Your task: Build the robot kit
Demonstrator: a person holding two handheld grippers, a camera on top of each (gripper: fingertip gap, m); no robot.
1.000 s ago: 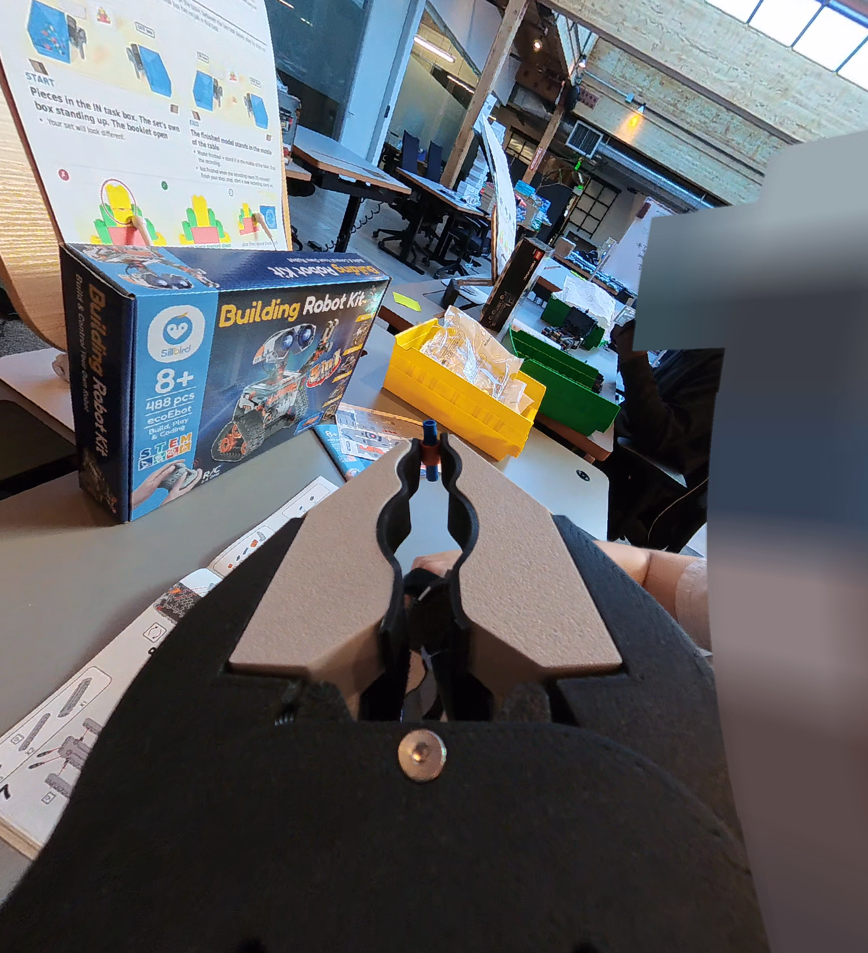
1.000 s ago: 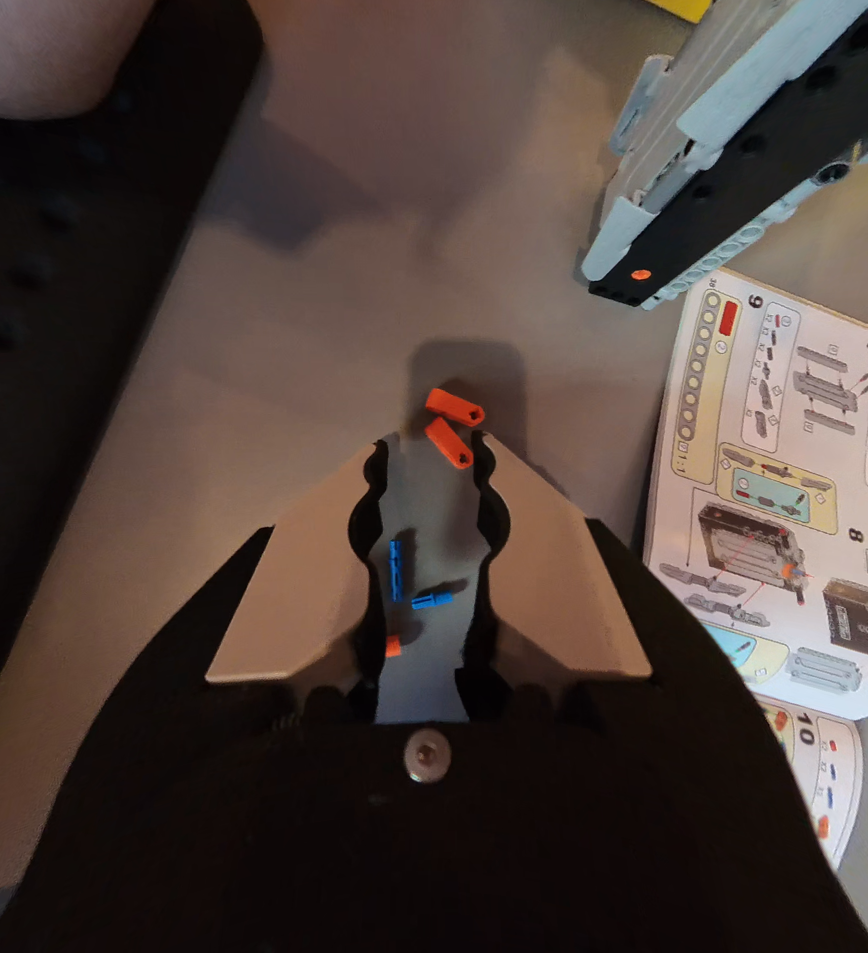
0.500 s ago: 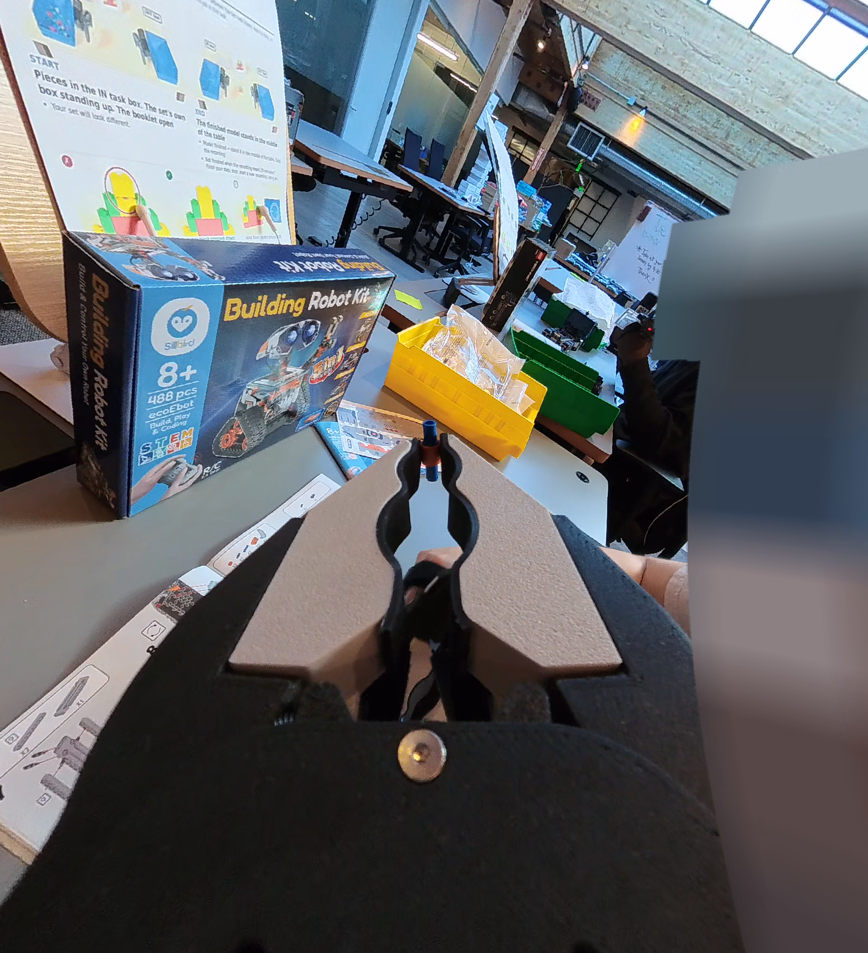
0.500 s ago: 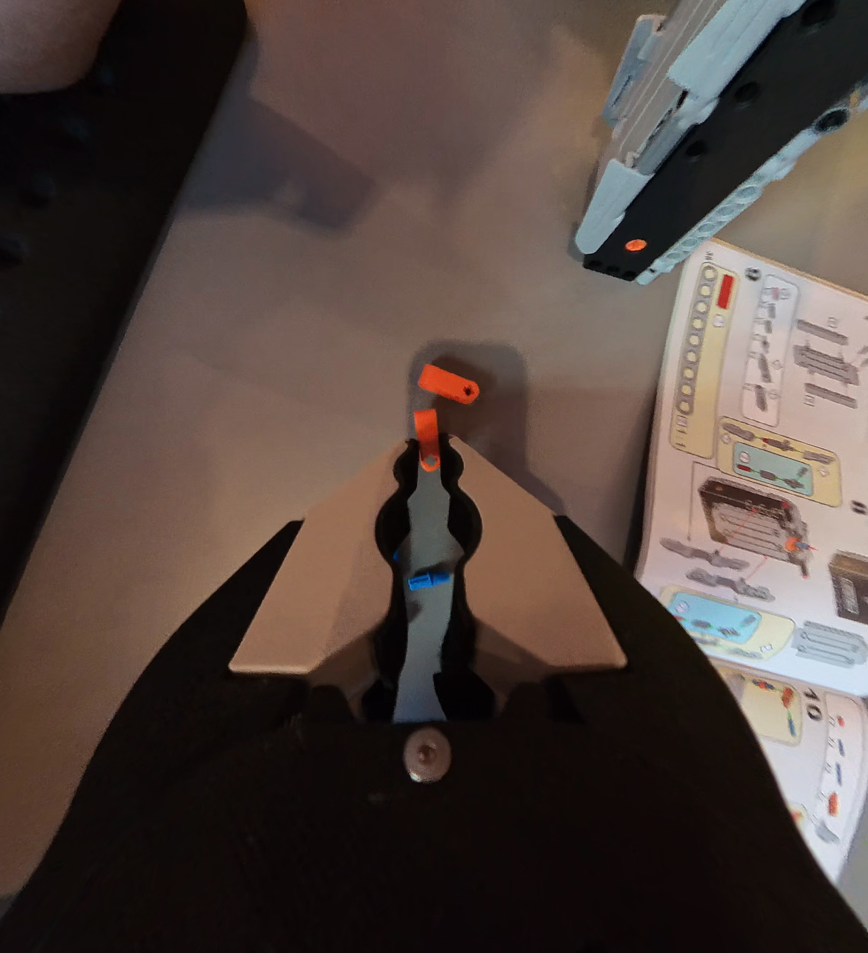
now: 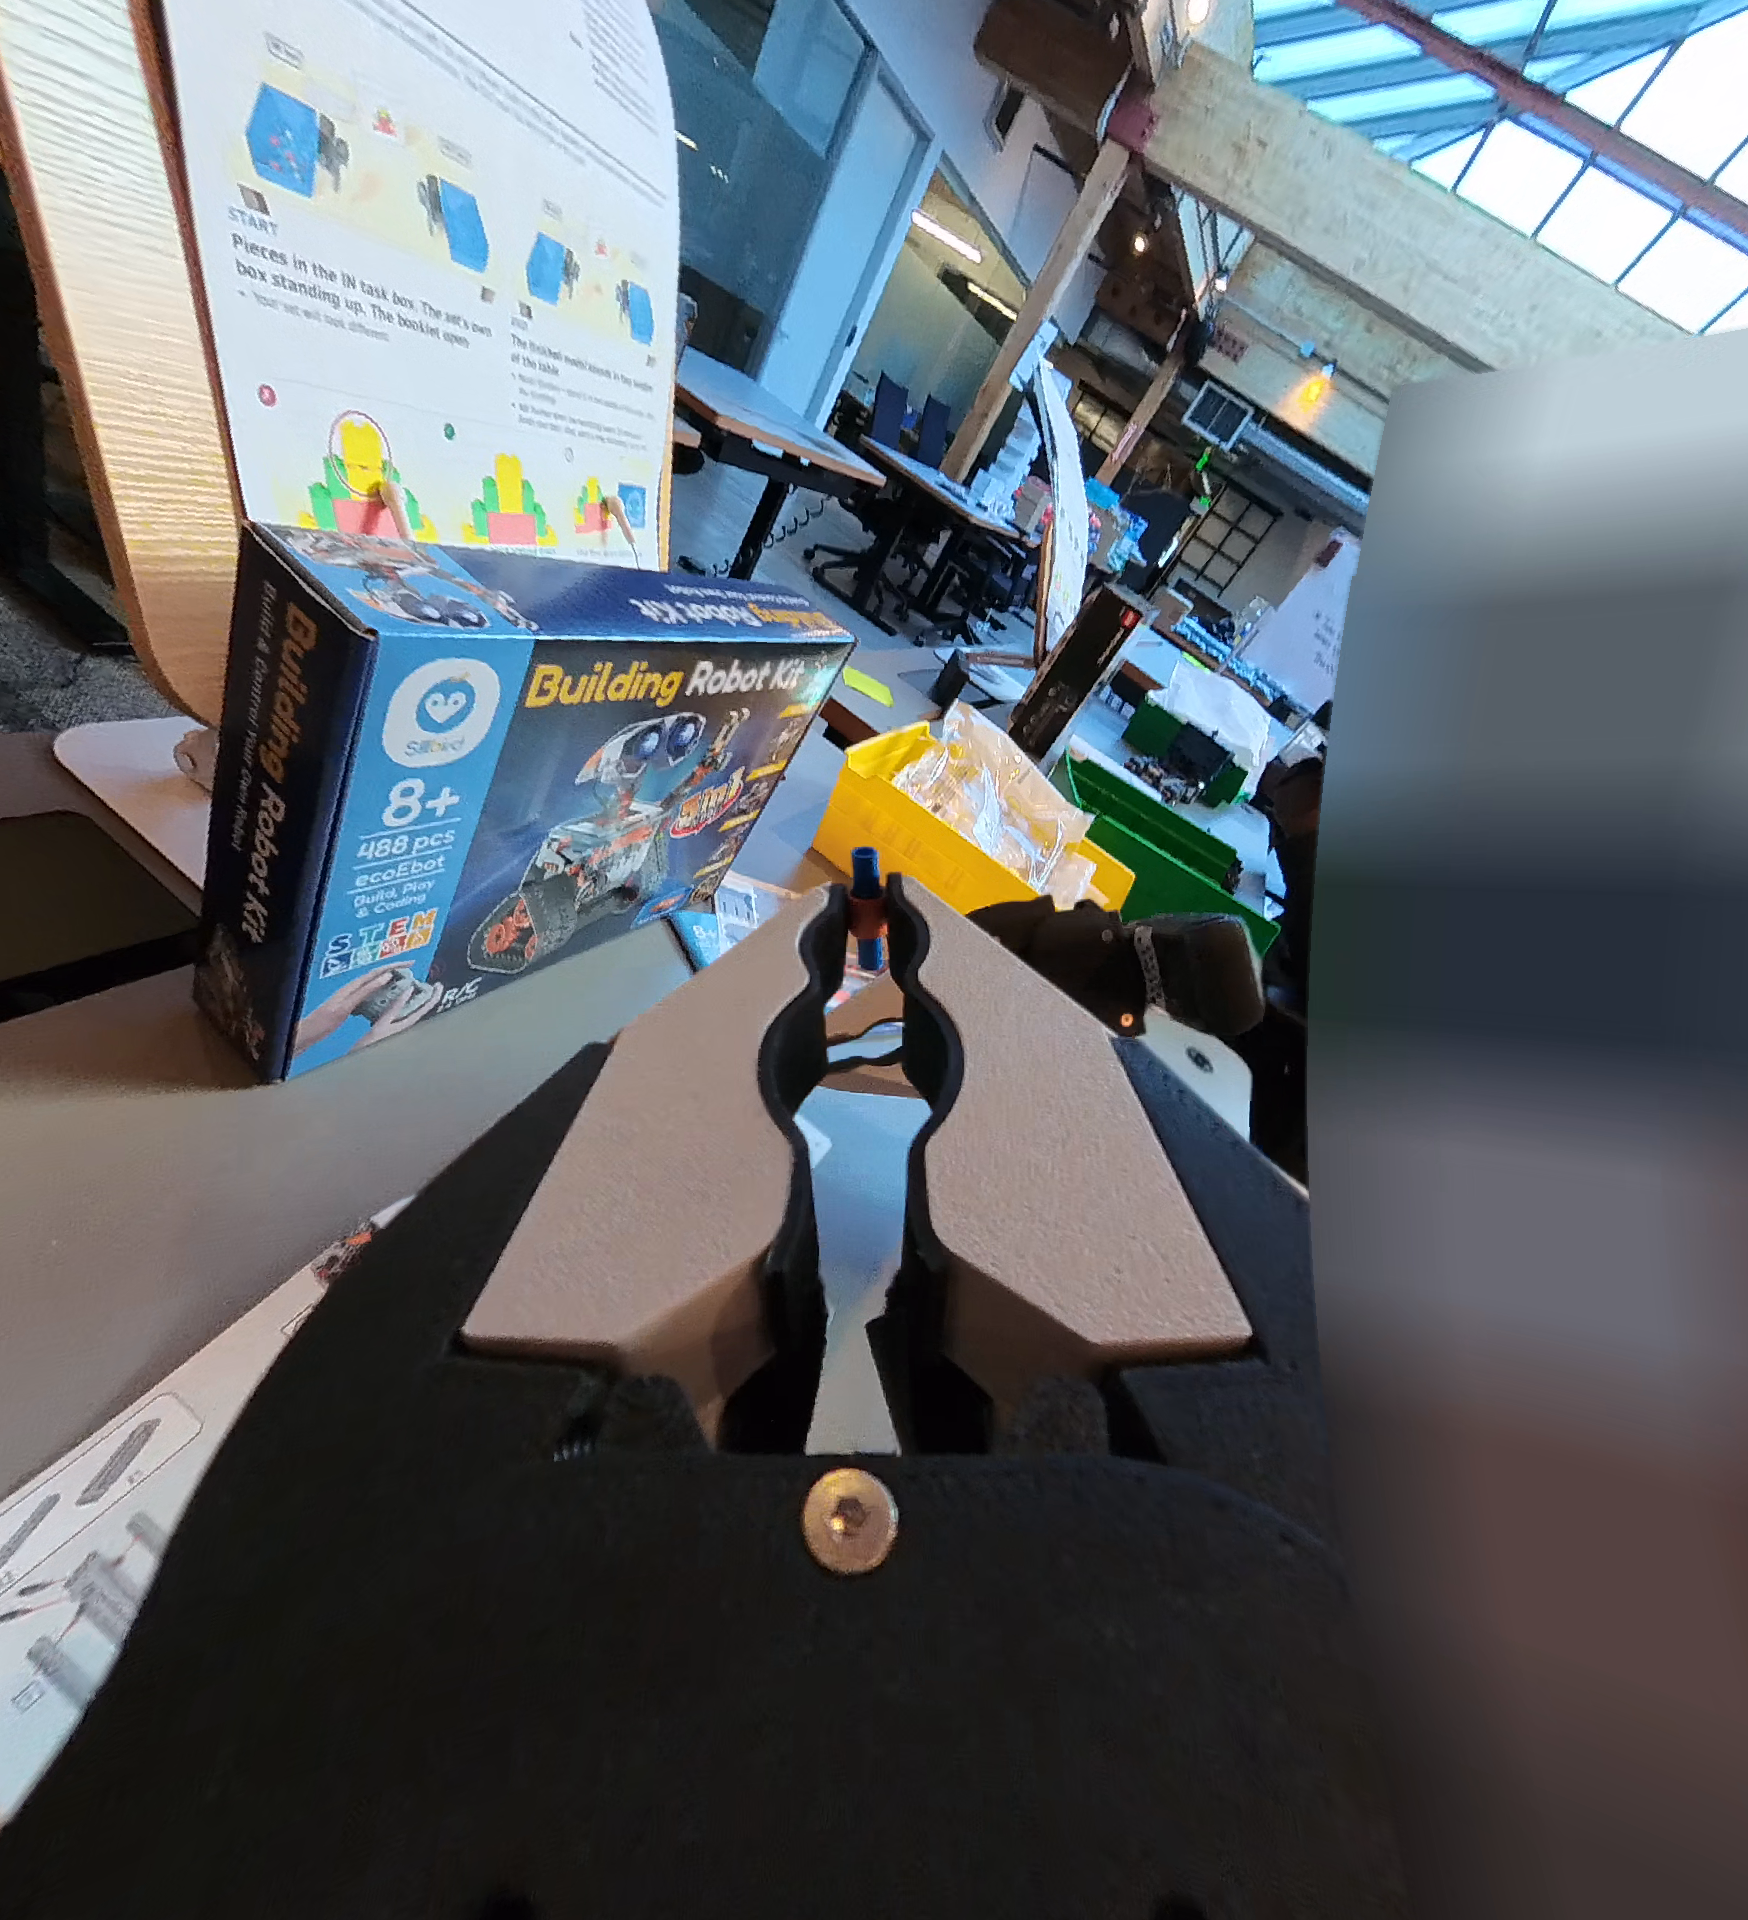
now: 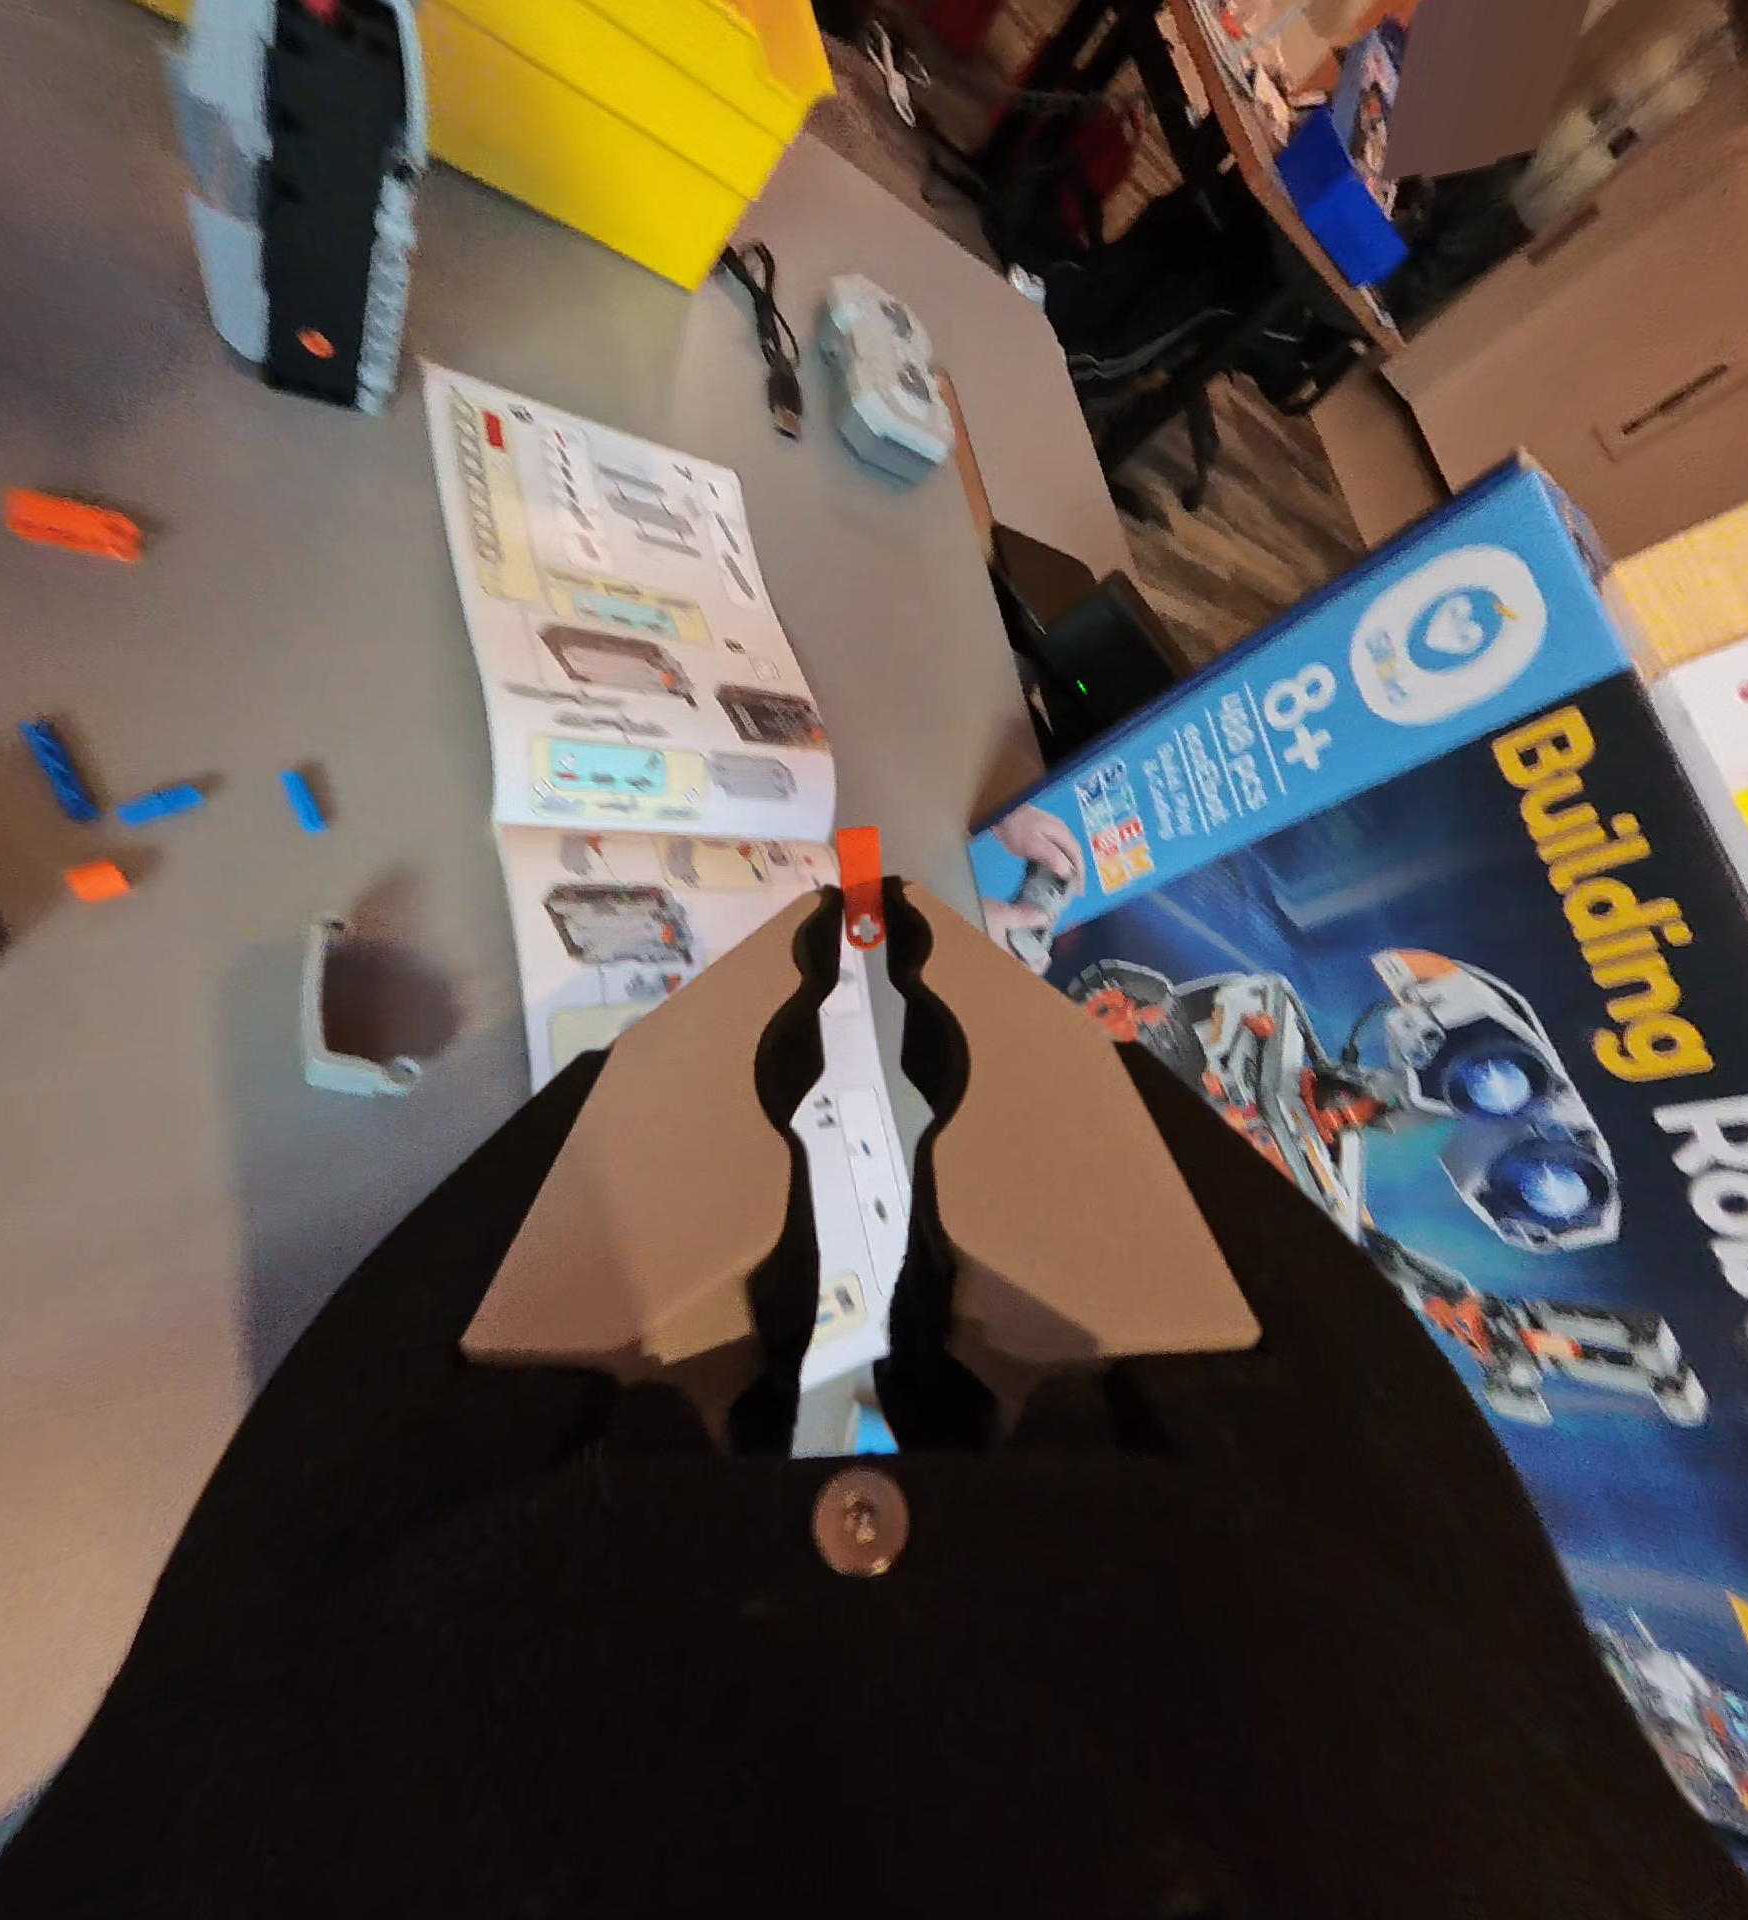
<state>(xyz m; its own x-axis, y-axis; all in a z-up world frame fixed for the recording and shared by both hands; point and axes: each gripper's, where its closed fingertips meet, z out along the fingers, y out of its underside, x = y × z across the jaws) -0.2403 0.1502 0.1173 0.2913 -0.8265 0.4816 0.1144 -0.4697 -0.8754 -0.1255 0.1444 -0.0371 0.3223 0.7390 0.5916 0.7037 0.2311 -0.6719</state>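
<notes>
I am holding my left gripper [image 5: 863, 920] above the grey table [image 5: 122, 1164], its jaws pinching a small blue pin with an orange collar [image 5: 863, 907] right at the tips. The pin is standing upright between them. Beyond it the blue kit box [image 5: 496, 800] is standing on the table, with a yellow bin [image 5: 911, 831] of clear bags behind and to the right, and a green bin [image 5: 1171, 873] past that. An open instruction booklet [image 5: 49, 1558] is lying at the lower left.

I am carrying my right gripper [image 6: 862, 914] over the same booklet [image 6: 631, 665], jaws narrowed onto a small orange piece [image 6: 859, 883] that is sticking out past the tips, clear of the table. The kit box [image 6: 1421, 935] is lying just to the right. On the table to the left, well apart from the gripper, I am seeing another orange piece [image 6: 72, 525], several blue pins [image 6: 158, 803], a small orange bit [image 6: 97, 881] and a grey curved part [image 6: 335, 1008]. A grey and black block [image 6: 314, 197], a cable [image 6: 771, 332] and a grey controller [image 6: 885, 379] are sitting farther off, near the yellow bin [image 6: 621, 114]
</notes>
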